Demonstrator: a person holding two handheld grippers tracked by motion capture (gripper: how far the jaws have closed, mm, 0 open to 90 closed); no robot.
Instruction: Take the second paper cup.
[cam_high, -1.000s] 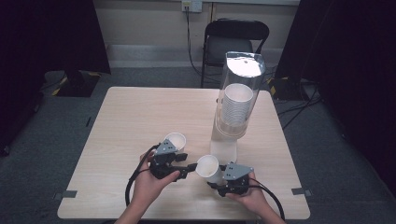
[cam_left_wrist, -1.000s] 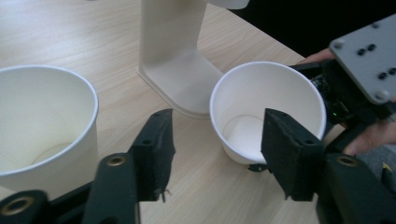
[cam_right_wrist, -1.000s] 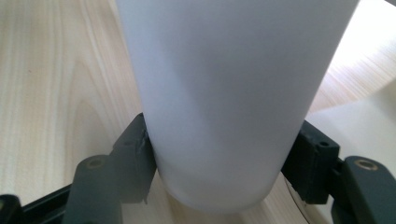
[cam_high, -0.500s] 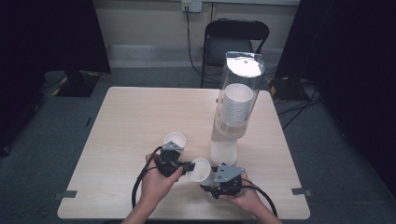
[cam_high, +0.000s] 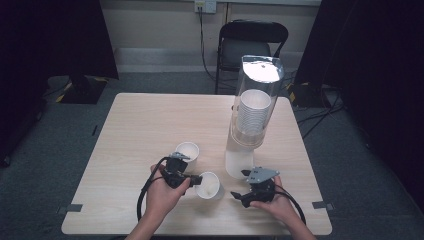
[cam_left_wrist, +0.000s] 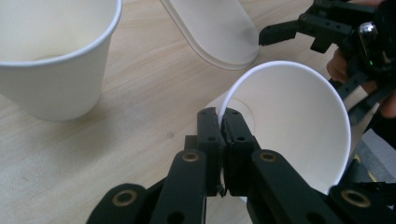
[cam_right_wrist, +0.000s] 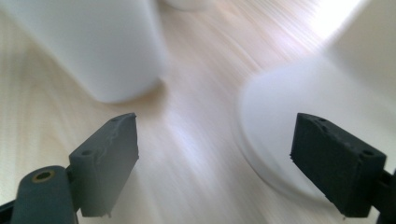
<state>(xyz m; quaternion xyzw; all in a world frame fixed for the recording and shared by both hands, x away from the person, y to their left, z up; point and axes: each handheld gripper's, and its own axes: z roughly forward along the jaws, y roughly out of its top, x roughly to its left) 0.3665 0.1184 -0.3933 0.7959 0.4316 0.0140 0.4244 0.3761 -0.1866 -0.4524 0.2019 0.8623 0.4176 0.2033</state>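
High view: the counter (cam_high: 150, 120) carries a tall clear cup dispenser (cam_high: 252, 115) with a stack of white paper cups (cam_high: 254, 107) inside, and two loose paper cups near the front edge.
Left hand-held gripper (cam_high: 196, 179): the person's left hand (cam_high: 162, 192) holds it low over the counter, pointing toward the right; its jaws are pinched together on the rim of the tilted cup (cam_high: 208, 185).
Grip detail, left gripper view: the two black jaws stand pressed together with the thin white rim of the tilted cup (cam_left_wrist: 289, 121) caught between them, one jaw inside the cup and one outside; the cup's mouth faces the camera.
Tilted cup, place: on the front part of the counter, between the two hand-held grippers and just in front of the dispenser's white base (cam_high: 239, 162).
Upright cup (cam_high: 187, 151): stands on the counter just behind the left hand-held gripper, apart from the tilted cup; in the left gripper view it is at the upper left (cam_left_wrist: 51, 56).
Right hand-held gripper (cam_high: 236, 195): held by the right hand (cam_high: 280, 207) to the right of the tilted cup, clear of it; its jaws have just been opening and stand wide apart with nothing between them.
Right gripper view: blurred; bare counter (cam_right_wrist: 196, 154) lies between the spread jaws, with a white cup (cam_right_wrist: 98, 46) at the upper left and the dispenser base (cam_right_wrist: 289, 116) at the right.
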